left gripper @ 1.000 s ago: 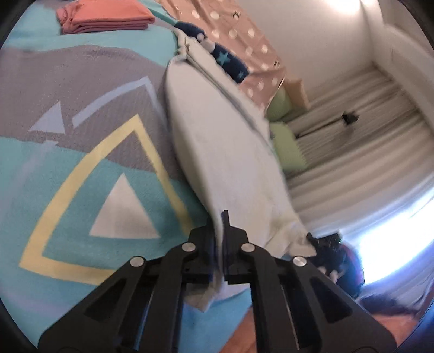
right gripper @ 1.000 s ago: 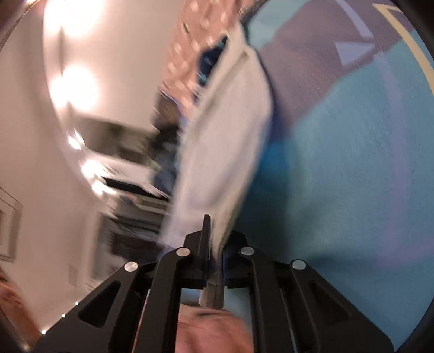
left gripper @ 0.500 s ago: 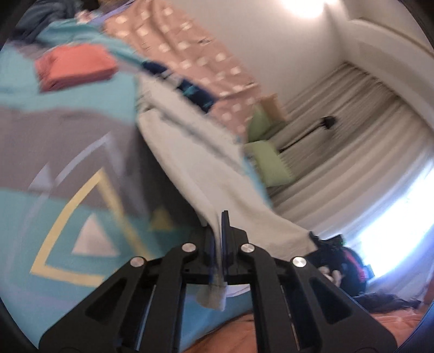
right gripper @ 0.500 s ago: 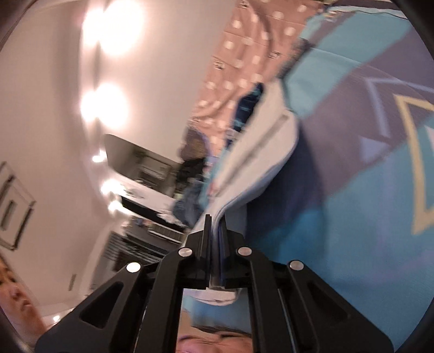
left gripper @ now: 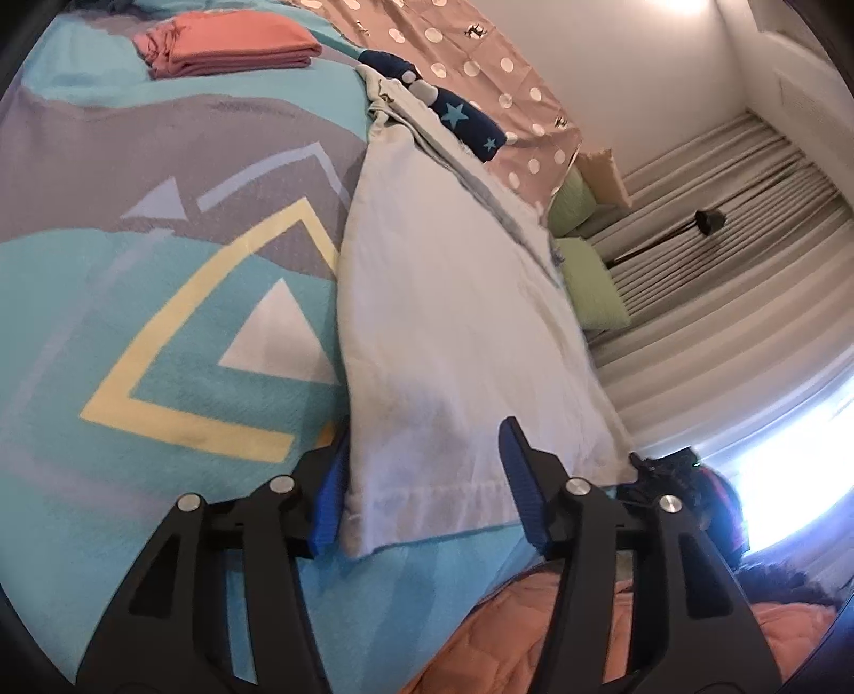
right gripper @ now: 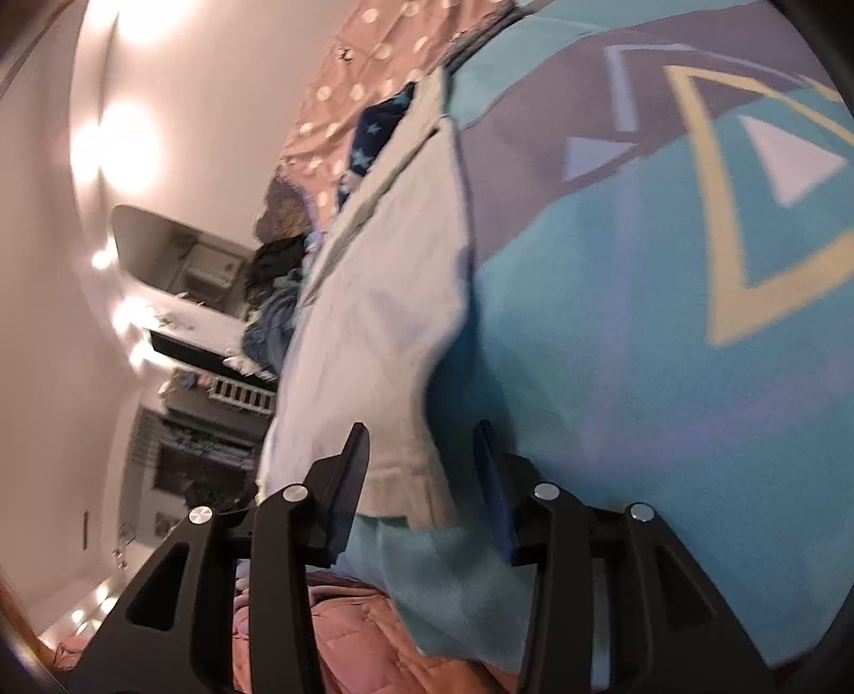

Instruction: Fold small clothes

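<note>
A white garment point(left gripper: 453, 331) lies stretched lengthwise on the teal, patterned blanket point(left gripper: 176, 331). Its near hem sits between the blue pads of my left gripper point(left gripper: 421, 470), whose jaws are opening and no longer press on the cloth. In the right wrist view the same white garment point(right gripper: 384, 299) has its other near corner between the fingers of my right gripper point(right gripper: 421, 454). Those jaws are opening too, and the pads stand apart from the cloth.
A folded salmon-coloured garment point(left gripper: 229, 42) rests at the far end of the blanket. A navy garment with stars point(left gripper: 459, 117) lies beyond the white one, against a pink dotted cover point(left gripper: 480, 64). An orange quilt point(left gripper: 560, 630) shows past the blanket's near edge.
Both grippers went from shut on the white garment's near edge to open. The garment has dropped flat onto the blanket.
</note>
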A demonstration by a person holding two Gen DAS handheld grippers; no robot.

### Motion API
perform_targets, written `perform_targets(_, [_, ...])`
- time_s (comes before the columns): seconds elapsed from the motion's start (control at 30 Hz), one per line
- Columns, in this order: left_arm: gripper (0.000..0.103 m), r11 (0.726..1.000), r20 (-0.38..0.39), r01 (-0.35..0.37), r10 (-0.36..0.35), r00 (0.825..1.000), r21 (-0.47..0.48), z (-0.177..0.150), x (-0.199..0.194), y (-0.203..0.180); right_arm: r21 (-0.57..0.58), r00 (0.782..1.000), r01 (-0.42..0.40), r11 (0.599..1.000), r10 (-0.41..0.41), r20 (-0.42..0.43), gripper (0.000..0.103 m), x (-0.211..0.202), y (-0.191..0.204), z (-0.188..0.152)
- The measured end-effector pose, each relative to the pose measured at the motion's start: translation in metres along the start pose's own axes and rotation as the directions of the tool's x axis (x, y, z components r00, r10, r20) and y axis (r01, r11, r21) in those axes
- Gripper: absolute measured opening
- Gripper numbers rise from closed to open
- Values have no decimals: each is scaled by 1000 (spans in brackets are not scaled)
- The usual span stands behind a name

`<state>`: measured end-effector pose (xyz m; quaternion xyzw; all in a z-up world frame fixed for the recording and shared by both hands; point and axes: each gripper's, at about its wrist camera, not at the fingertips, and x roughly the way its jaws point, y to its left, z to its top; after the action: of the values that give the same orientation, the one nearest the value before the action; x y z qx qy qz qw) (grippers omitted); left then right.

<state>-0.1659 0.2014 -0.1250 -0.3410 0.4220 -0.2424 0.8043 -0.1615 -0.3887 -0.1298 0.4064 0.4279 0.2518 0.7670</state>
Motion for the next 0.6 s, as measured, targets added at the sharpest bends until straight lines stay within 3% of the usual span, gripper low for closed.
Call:
perform_targets(0.03, [43, 1000, 5, 13, -13, 1000, -6, 1, 2, 1, 10, 1000, -9, 1000, 9, 1, 35, 4, 0, 3])
perform_targets(0.07, [24, 1000, 10, 21, -21, 1000, -12, 2, 4, -1, 9, 1000, -17, 1000, 17, 0, 24, 8, 2, 5])
perform_targets(0.1, [6, 998, 4, 52, -52, 999, -34, 3, 7, 0, 7, 999, -37, 999, 37, 8, 5, 9, 7, 7])
perform_targets(0.17, [5, 994, 59, 108, -106, 993, -35, 3, -1, -9, -14, 988, -140, 990, 141, 55, 5, -3, 23, 10])
perform_targets(0.23, [5, 983, 154, 181, -185, 971, 38, 8, -27, -34, -74, 960, -246, 967, 253, 120, 5, -26, 47, 15])
perform_targets(0.37, [5, 955, 244, 234, -275, 930, 184, 16, -65, -77, -209, 909, -326, 922, 367, 198, 5, -62, 84, 22])
perform_targets(0.43, [5, 922, 262, 279, -348, 900, 268, 13, -84, -102, -267, 889, -334, 904, 397, 230, 5, -80, 99, 19])
perform_targets(0.5, [5, 907, 281, 266, -362, 889, 326, 7, -96, -123, -327, 873, -307, 894, 401, 277, 5, -104, 114, 10])
perform_targets(0.6, [5, 901, 306, 220, -343, 888, 373, 2, -114, -145, -370, 869, -253, 894, 378, 318, 4, -127, 128, 1])
